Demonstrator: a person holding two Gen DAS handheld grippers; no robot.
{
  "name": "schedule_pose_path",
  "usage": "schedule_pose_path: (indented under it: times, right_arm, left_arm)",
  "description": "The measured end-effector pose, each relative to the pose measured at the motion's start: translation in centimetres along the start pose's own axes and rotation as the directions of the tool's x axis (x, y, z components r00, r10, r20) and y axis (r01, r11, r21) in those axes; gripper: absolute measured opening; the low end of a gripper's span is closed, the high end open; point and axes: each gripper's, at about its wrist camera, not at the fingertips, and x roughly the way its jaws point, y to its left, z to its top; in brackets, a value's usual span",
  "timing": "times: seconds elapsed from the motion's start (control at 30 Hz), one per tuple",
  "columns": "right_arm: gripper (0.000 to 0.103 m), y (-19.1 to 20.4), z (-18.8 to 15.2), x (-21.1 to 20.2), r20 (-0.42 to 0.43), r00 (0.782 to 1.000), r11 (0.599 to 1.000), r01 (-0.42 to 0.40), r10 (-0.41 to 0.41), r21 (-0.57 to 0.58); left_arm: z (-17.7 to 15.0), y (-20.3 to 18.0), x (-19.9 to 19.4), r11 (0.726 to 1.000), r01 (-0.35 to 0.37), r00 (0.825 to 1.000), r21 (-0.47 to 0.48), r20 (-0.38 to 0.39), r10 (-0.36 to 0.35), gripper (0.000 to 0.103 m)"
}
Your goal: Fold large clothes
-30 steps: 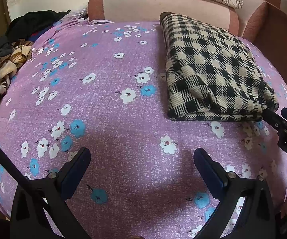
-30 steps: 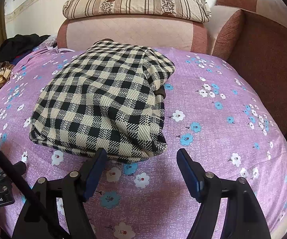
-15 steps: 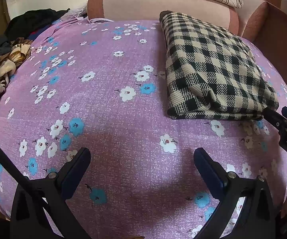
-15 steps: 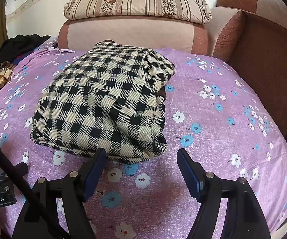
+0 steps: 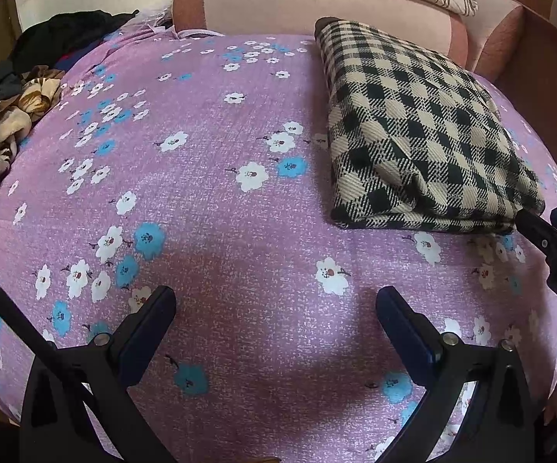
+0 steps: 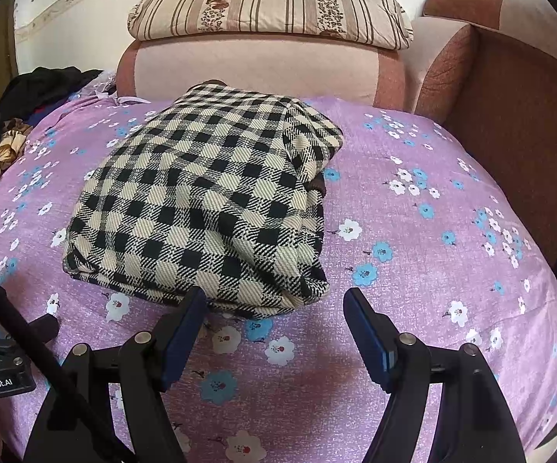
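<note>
A black-and-cream checked garment (image 6: 209, 208) lies folded into a thick rectangle on the purple flowered sheet (image 6: 413, 239). In the left wrist view the same garment (image 5: 417, 135) sits at the upper right. My right gripper (image 6: 274, 301) stands open just in front of the garment's near edge, nothing between its fingers. My left gripper (image 5: 274, 305) is open over bare sheet (image 5: 201, 193), well left of the garment. The right gripper's tips (image 5: 548, 227) show at the garment's near right corner in the left wrist view.
A heap of dark and tan clothes (image 5: 12, 88) lies at the far left edge. A pink and brown sofa back (image 6: 255, 69) with a striped pillow (image 6: 270, 7) rises behind; a brown armrest (image 6: 521, 123) walls the right side.
</note>
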Motion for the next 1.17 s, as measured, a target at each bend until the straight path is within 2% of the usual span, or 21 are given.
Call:
schedule_pose_path:
  times: [0.87, 1.17]
  right_arm:
    - [0.079, 0.47, 0.0, -0.28, 0.012, 1.0, 1.0, -0.014, 0.014, -0.008]
    - [0.079, 0.36, 0.03, -0.35, 0.014, 1.0, 1.0, -0.01, 0.01, -0.008]
  left_arm:
    - [-0.04, 0.08, 0.05, 1.0, -0.006, 1.0, -0.003, 0.003, 0.006, 0.103]
    - [0.32, 0.28, -0.48, 1.0, 0.002, 0.999, 0.002, 0.047, -0.002, 0.103]
